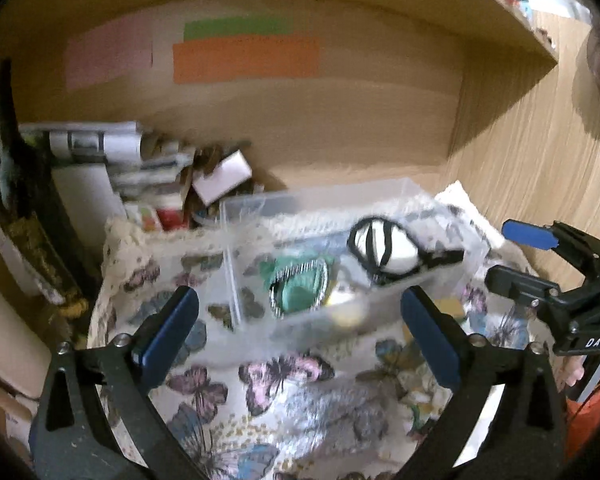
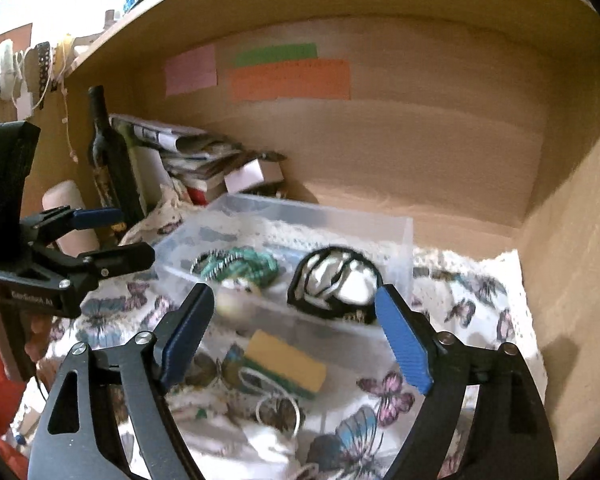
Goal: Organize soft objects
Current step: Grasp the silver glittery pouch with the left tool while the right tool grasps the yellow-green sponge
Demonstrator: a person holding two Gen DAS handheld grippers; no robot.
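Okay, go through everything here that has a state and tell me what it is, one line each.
Left gripper: open, nothing between the jaws.
Right gripper: open, nothing between the jaws.
Clear bin: lidless, upright on the butterfly cloth.
Teal item: inside the bin.
Black-and-white item: inside the bin.
Sponge: on the cloth, outside the bin.
Bottle: upright.

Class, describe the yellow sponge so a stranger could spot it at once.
Find the butterfly-print cloth in the wooden shelf, then the clear plastic bin on it. The sponge lies on the cloth before the bin: the only plain yellow block, green along its lower edge.
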